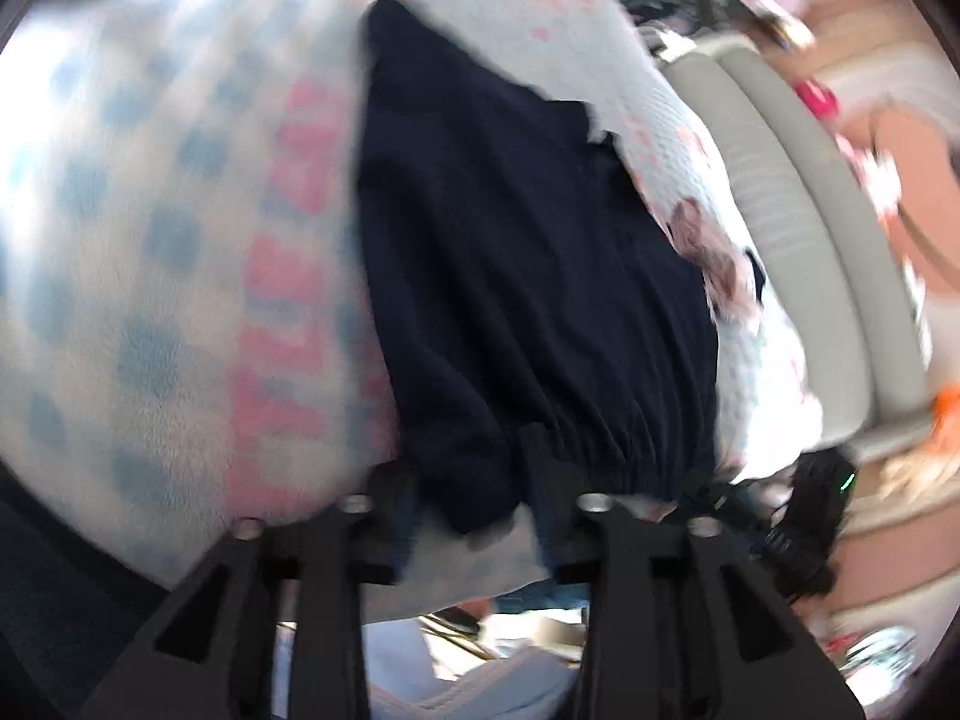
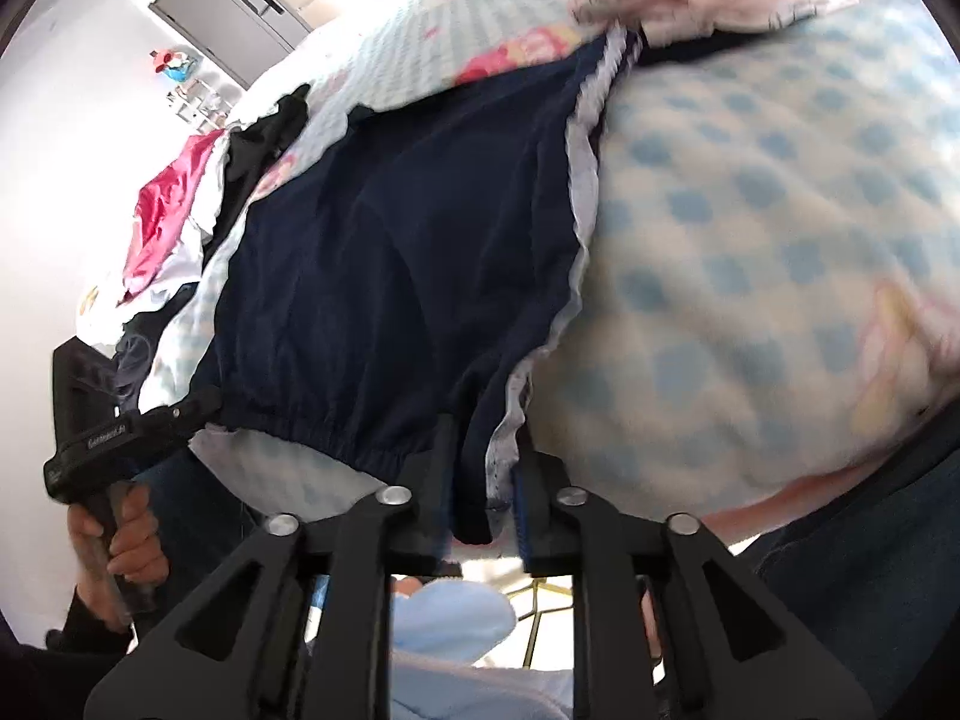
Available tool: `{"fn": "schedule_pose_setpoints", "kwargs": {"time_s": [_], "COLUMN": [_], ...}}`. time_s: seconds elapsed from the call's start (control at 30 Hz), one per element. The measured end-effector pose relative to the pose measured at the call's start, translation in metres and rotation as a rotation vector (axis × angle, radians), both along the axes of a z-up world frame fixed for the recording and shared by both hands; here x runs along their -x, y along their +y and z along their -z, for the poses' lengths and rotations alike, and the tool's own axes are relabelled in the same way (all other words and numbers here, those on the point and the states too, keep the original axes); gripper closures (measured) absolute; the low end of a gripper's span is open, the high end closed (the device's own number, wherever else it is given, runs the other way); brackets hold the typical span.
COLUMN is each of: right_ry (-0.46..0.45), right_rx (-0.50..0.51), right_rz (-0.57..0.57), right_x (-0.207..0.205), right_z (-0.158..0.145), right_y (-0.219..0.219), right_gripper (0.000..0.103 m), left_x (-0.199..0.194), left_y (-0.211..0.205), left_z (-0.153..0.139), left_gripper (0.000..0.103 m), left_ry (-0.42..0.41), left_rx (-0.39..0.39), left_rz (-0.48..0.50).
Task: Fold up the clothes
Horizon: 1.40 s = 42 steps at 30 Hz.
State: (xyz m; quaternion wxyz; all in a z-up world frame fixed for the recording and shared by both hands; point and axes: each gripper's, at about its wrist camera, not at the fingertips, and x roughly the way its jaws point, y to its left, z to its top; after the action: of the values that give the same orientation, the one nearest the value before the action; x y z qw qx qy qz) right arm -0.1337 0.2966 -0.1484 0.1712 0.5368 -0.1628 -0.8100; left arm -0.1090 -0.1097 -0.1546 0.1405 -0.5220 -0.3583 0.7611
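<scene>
1. Looking along both grippers, we see a bed (image 2: 420, 30) filling most of each view, its sheet pale blue check with pink flowers.
2. A fleece blanket (image 2: 750, 228) with blue dots lies on it, beside the shorts.
3. We see a white wall (image 2: 54, 138) and a grey cabinet (image 2: 222, 6) beyond the bed in the right view; a beige rail (image 1: 798, 228) runs past the bed's edge in the left view.
4. A heap of clothes (image 2: 162, 222), pink, white and black, sits near the wall.
5. Navy shorts (image 2: 390, 276) lie flat on the sheet, waistband towards us.
6. Our right gripper (image 2: 483, 480) is clamped on the waistband's white-trimmed corner.
7. Our left gripper (image 1: 468, 474) pinches the other waistband corner; our hand (image 2: 120, 534) grips its handle.
</scene>
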Motion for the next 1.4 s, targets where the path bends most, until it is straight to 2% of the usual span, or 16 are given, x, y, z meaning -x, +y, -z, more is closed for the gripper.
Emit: {"fn": "schedule_pose_setpoints", "kwargs": {"time_s": [0.07, 0.17, 0.23, 0.3, 0.33, 0.53, 0.77, 0.93, 0.97, 1.0, 1.03, 1.13, 1.17, 1.2, 1.23, 1.4], "right_ry": [-0.023, -0.029, -0.002, 0.035, 0.051, 0.010, -0.007, 0.023, 0.023, 0.020, 0.017, 0.024, 0.035, 0.048, 0.058, 0.102], "right_rx": [0.005, 0.004, -0.006, -0.014, -0.017, -0.006, 0.015, -0.006, -0.011, -0.010, -0.009, -0.055, -0.082, -0.045, -0.004, 0.009], "right_rz": [0.001, 0.003, 0.013, 0.041, 0.059, 0.117, 0.119, 0.099, 0.098, 0.094, 0.090, 0.051, 0.037, 0.034, 0.032, -0.036], "right_x": [0.004, 0.013, 0.012, 0.015, 0.016, 0.050, 0.086, 0.108, 0.113, 0.118, 0.123, 0.132, 0.133, 0.134, 0.134, 0.142], "right_z": [0.006, 0.005, -0.005, -0.018, -0.024, -0.020, -0.014, -0.019, -0.018, -0.014, -0.010, -0.006, -0.009, -0.015, -0.020, -0.044], "right_y": [-0.002, -0.006, 0.001, 0.008, 0.014, 0.031, 0.024, 0.014, 0.012, 0.012, 0.011, 0.002, -0.002, -0.002, -0.001, -0.029], "right_gripper": [0.066, 0.066, 0.064, 0.051, 0.048, 0.048, 0.045, 0.044, 0.044, 0.043, 0.042, 0.061, 0.071, 0.086, 0.091, 0.095], "left_x": [0.013, 0.036, 0.051, 0.062, 0.069, 0.099, 0.119, 0.138, 0.144, 0.149, 0.152, 0.147, 0.144, 0.140, 0.136, 0.128], "left_y": [-0.006, -0.017, -0.027, -0.033, -0.035, -0.035, -0.052, -0.068, -0.068, -0.065, -0.064, -0.067, -0.069, -0.073, -0.078, -0.109], "left_z": [0.004, -0.010, -0.023, -0.028, -0.026, -0.016, -0.004, 0.001, 0.004, 0.003, 0.000, -0.021, -0.028, -0.036, -0.042, -0.058], "left_gripper": [0.060, 0.059, 0.051, 0.051, 0.051, 0.051, 0.051, 0.051, 0.052, 0.064, 0.094, 0.099, 0.100, 0.100, 0.100, 0.100], "left_ry": [-0.004, 0.030, 0.059, 0.065, 0.059, 0.057, 0.057, 0.062, 0.053, 0.046, 0.041, 0.057, 0.075, 0.089, 0.096, 0.103], "left_rx": [-0.042, 0.007, 0.061, 0.087, 0.086, 0.079, -0.008, -0.021, -0.019, 0.001, 0.036, 0.072, 0.077, 0.099, 0.123, 0.193], "left_rz": [-0.012, -0.038, -0.064, -0.066, -0.059, -0.023, -0.106, -0.152, -0.142, -0.124, -0.115, -0.144, -0.156, -0.160, -0.157, -0.170]}}
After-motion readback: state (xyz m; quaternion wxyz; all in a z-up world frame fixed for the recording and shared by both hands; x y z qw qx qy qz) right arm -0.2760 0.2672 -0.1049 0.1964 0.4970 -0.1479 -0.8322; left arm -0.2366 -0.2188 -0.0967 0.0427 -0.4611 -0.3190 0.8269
